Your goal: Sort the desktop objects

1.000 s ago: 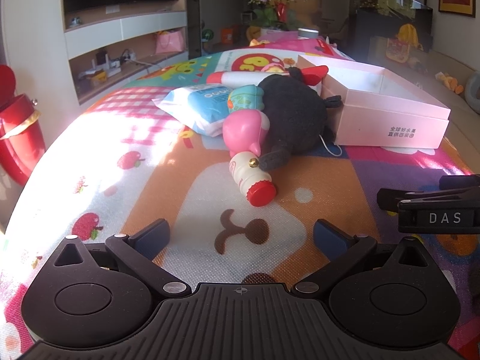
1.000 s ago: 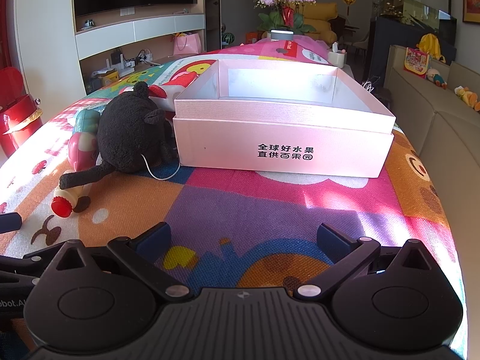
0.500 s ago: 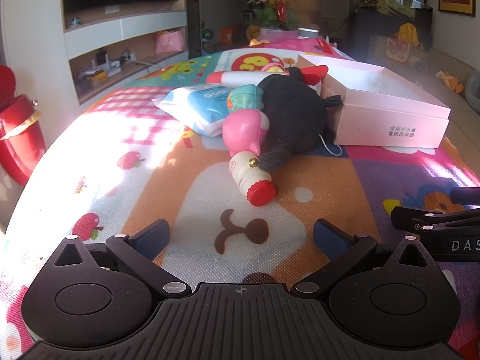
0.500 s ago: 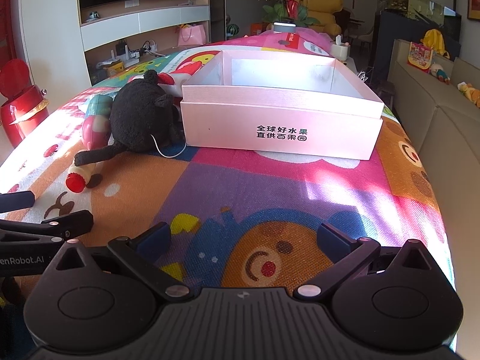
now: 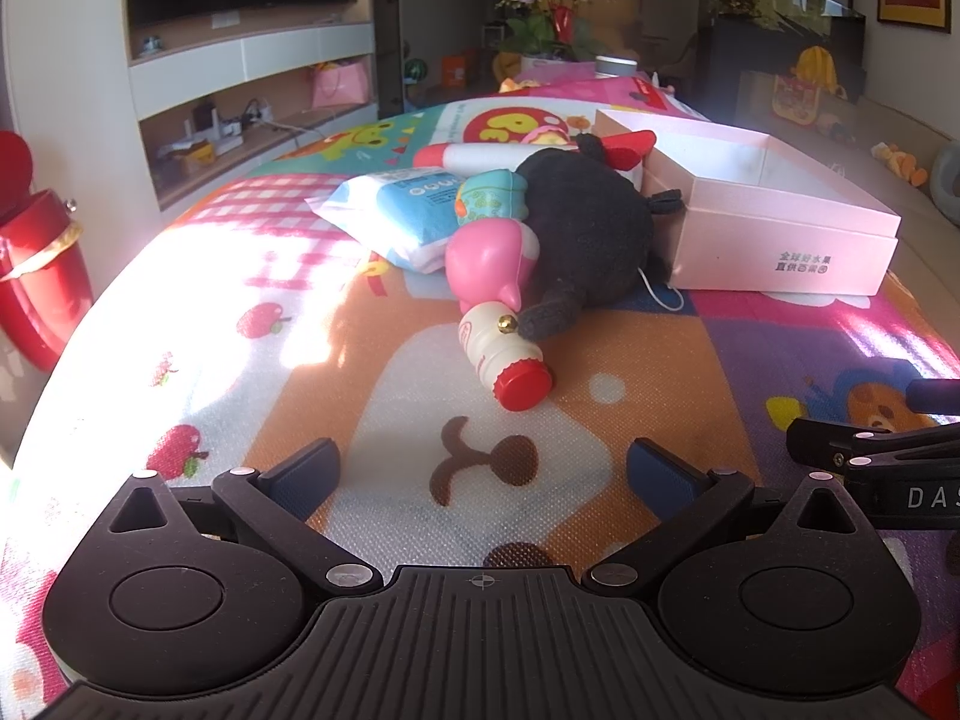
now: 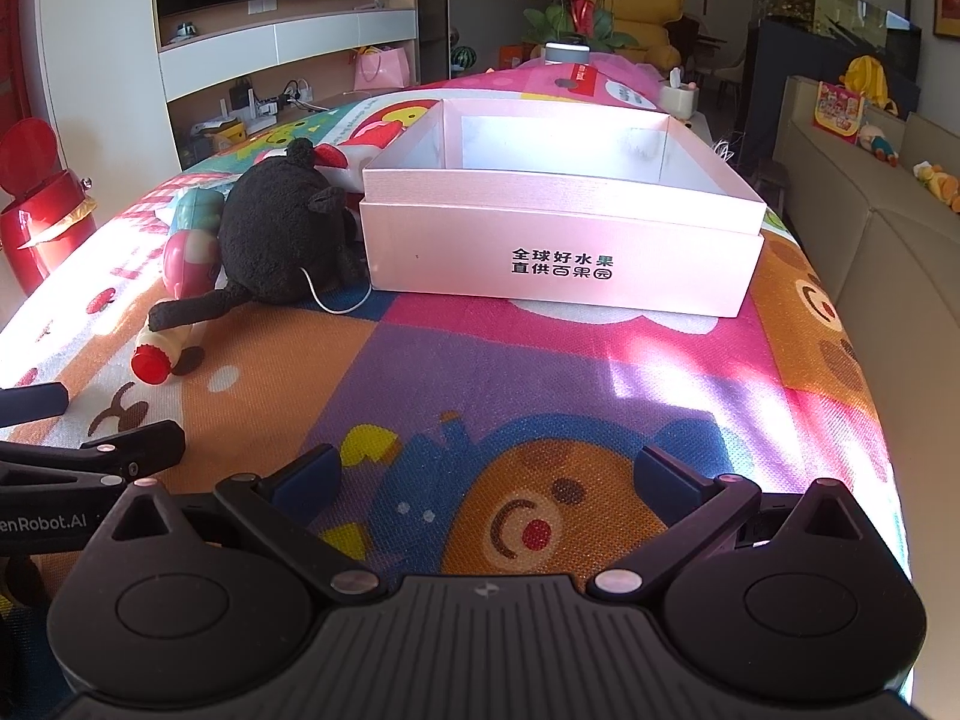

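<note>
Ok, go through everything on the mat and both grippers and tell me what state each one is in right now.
Left gripper: open, holding nothing.
Right gripper: open, holding nothing.
Pink box: lid off, nothing visible inside.
Small bottle: lying on its side, red cap on.
Black plush toy: lying against the box, one limb over the bottle.
Pink toy: lying down beside the plush.
Blue packet: lying flat, looks sealed.

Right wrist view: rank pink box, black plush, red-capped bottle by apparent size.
1. pink box, by far the largest
2. black plush
3. red-capped bottle, smallest; partly under the plush's limb, so its full length is hidden

All sit at similar depth, so the order is reliable.
</note>
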